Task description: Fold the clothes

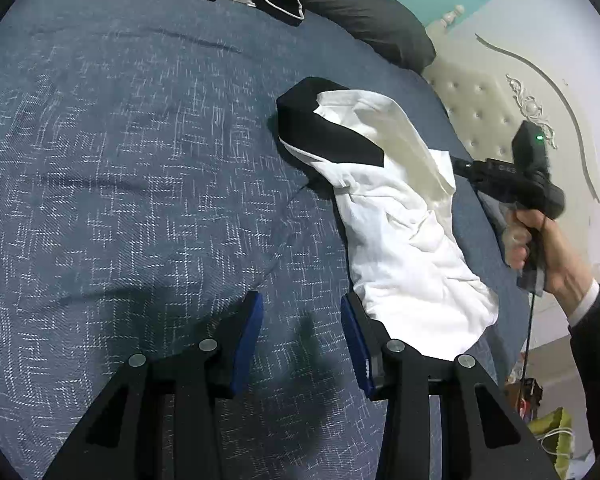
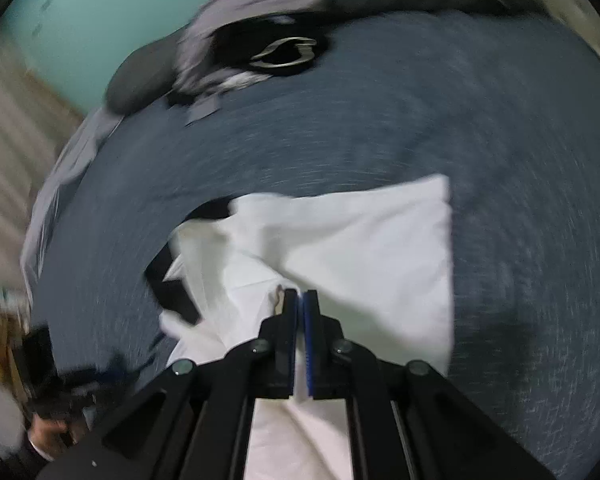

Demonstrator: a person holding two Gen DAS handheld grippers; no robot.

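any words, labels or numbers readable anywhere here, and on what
None can be read.
Right gripper: pale marks on its black body in the left wrist view, too small and blurred to read.
White and black garment: no print or label shows.
Blue bedspread: woven pattern only, no text.
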